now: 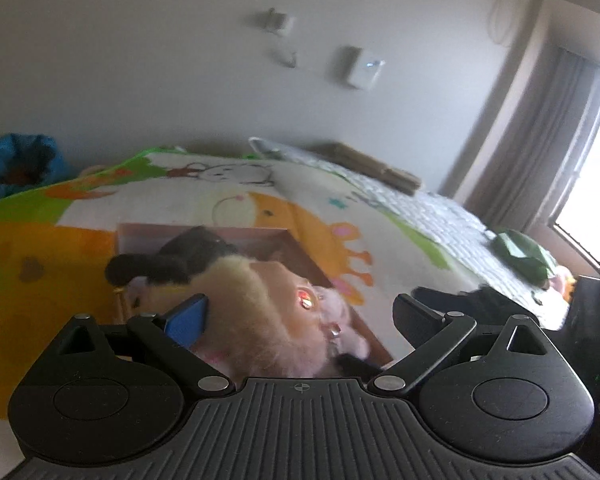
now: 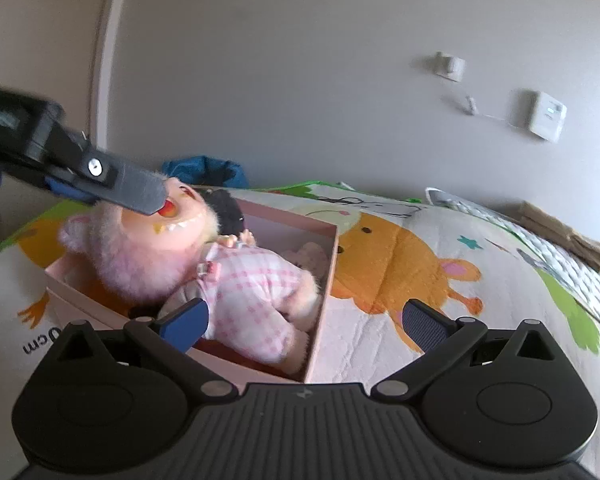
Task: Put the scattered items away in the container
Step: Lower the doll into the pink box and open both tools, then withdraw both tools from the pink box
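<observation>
Our right gripper [image 2: 306, 320] has its fingers spread as wide as they go, with nothing pressed between the pads; the doll's checked legs lie just past the left pad. Our left gripper [image 1: 300, 316] also stands wide around the pink plush doll [image 2: 228, 276]; the right wrist view shows one of its fingers [image 2: 140, 190] lying against the doll's face, but we cannot tell if it presses.

The doll lies inside the pink box [image 2: 324, 292], head toward the far-left corner, legs toward the near wall, on top of other soft toys there, including a dark plush [image 1: 196, 252]. So we judge the placing step all but done, and the doll released.

Next we need both grippers drawn back clear of the box without snagging fur. Further off on the cartoon blanket [image 2: 400, 264], toward the window, a green item [image 1: 520, 256] lies loose, likely the next pick.
</observation>
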`<state>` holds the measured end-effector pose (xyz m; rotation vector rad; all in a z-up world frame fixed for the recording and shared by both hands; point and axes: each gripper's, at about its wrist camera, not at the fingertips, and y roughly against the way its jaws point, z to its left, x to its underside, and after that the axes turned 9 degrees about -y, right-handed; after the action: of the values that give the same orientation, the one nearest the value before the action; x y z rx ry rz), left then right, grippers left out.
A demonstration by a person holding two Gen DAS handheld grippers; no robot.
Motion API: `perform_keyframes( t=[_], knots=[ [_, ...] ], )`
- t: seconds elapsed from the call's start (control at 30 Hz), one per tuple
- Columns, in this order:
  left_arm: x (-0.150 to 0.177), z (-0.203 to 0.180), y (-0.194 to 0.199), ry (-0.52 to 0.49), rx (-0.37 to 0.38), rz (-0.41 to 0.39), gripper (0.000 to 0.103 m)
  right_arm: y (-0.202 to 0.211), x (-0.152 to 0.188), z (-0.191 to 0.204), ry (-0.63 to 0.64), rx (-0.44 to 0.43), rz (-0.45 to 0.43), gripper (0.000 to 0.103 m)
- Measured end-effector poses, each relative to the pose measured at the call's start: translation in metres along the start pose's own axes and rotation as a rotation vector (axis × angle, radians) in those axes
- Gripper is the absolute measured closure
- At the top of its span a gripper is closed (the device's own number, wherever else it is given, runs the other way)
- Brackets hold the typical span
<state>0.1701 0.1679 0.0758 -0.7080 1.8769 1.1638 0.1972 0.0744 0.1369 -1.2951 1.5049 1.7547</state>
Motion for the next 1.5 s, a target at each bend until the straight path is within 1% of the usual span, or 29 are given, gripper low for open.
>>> perform_keyframes(
  t=[0.07,0.13,0.2,0.27,0.33,0.37,0.4,0.43,0.5,0.6,0.63,0.7,0.77,0.8,0.83,0.87,0.93,0.97,1.03,1.13,1.17,1.2,1.27,1.3,1.33,1.37,1.43,1.47,1.5],
  knots=[
    [0.001,0.01,-0.004,0.032,-0.043,0.024,0.003,0.012,0.004,-0.004,-0.03,-0.003,-0.024,0.0],
    [0.001,0.019,-0.002,0.079,-0.056,0.027,0.003,0.03,0.01,-0.014,-0.082,-0.009,-0.051,0.0],
    [-0.004,0.027,0.005,0.106,-0.102,-0.023,0.003,0.045,0.018,-0.027,-0.157,-0.021,-0.058,0.0],
    [-0.01,0.036,0.011,0.132,-0.167,-0.066,0.003,0.055,0.027,-0.034,-0.231,-0.028,-0.055,0.0],
    [-0.016,0.05,0.009,0.18,-0.192,-0.052,0.004,0.063,0.038,-0.038,-0.279,-0.026,-0.066,0.0],
    [-0.018,0.056,0.007,0.205,-0.2,-0.044,0.011,0.066,0.044,-0.04,-0.295,-0.021,-0.078,0.0],
    [-0.019,0.062,0.004,0.228,-0.213,-0.036,0.02,0.067,0.048,-0.041,-0.306,-0.013,-0.091,0.0],
    [-0.019,0.067,0.0,0.247,-0.227,-0.019,0.033,0.07,0.054,-0.041,-0.319,-0.004,-0.103,0.0],
    [-0.016,0.076,-0.006,0.295,-0.237,0.009,0.033,0.072,0.063,-0.045,-0.356,-0.002,-0.112,0.0],
    [-0.013,0.086,-0.019,0.34,-0.206,0.052,0.032,0.07,0.072,-0.051,-0.422,-0.014,-0.099,0.0],
    [-0.013,0.087,-0.024,0.341,-0.2,0.061,0.032,0.069,0.076,-0.053,-0.446,-0.015,-0.091,0.0],
    [-0.015,0.087,-0.034,0.318,-0.221,0.077,0.034,0.069,0.086,-0.056,-0.49,-0.02,-0.072,0.0],
    [-0.019,0.083,-0.039,0.28,-0.225,0.084,0.048,0.067,0.094,-0.061,-0.542,-0.019,-0.051,0.0],
    [-0.021,0.081,-0.041,0.265,-0.216,0.088,0.048,0.068,0.095,-0.064,-0.562,-0.021,-0.066,0.0],
    [-0.023,0.079,-0.042,0.255,-0.227,0.09,0.05,0.069,0.096,-0.066,-0.574,-0.022,-0.072,0.0],
    [-0.025,0.077,-0.043,0.247,-0.234,0.086,0.053,0.068,0.097,-0.067,-0.581,-0.027,-0.066,0.0],
    [-0.029,0.075,-0.042,0.241,-0.22,0.06,0.063,0.066,0.097,-0.066,-0.578,-0.033,-0.06,0.0],
    [-0.031,0.073,-0.042,0.242,-0.212,0.053,0.063,0.067,0.097,-0.066,-0.576,-0.035,-0.059,0.0],
    [-0.036,0.065,-0.045,0.215,-0.194,0.047,0.063,0.066,0.097,-0.066,-0.574,-0.042,-0.056,0.0],
    [-0.04,0.056,-0.06,0.178,-0.174,0.08,0.061,0.066,0.097,-0.067,-0.581,-0.044,-0.05,0.0],
    [-0.04,0.056,-0.067,0.176,-0.168,0.099,0.056,0.065,0.097,-0.067,-0.584,-0.047,-0.047,0.0],
    [-0.04,0.056,-0.073,0.175,-0.169,0.111,0.054,0.065,0.097,-0.067,-0.588,-0.046,-0.046,0.0],
    [-0.04,0.06,-0.08,0.184,-0.193,0.134,0.043,0.064,0.098,-0.068,-0.597,-0.047,-0.045,0.0],
    [-0.041,0.064,-0.079,0.208,-0.183,0.137,0.042,0.064,0.098,-0.069,-0.6,-0.048,-0.043,0.0],
    [-0.043,0.069,-0.074,0.237,-0.165,0.125,0.039,0.063,0.098,-0.069,-0.602,-0.049,-0.041,0.0],
    [-0.045,0.073,-0.066,0.26,-0.148,0.096,0.032,0.063,0.098,-0.069,-0.602,-0.051,-0.037,0.0],
    [-0.047,0.08,-0.043,0.274,-0.143,0.025,0.023,0.061,0.098,-0.069,-0.601,-0.053,-0.03,0.0],
    [-0.047,0.084,-0.031,0.277,-0.153,0.0,0.022,0.06,0.098,-0.069,-0.601,-0.053,-0.028,0.0],
    [-0.046,0.088,-0.023,0.285,-0.161,-0.009,0.022,0.06,0.098,-0.069,-0.602,-0.051,-0.025,0.0]
  ],
)
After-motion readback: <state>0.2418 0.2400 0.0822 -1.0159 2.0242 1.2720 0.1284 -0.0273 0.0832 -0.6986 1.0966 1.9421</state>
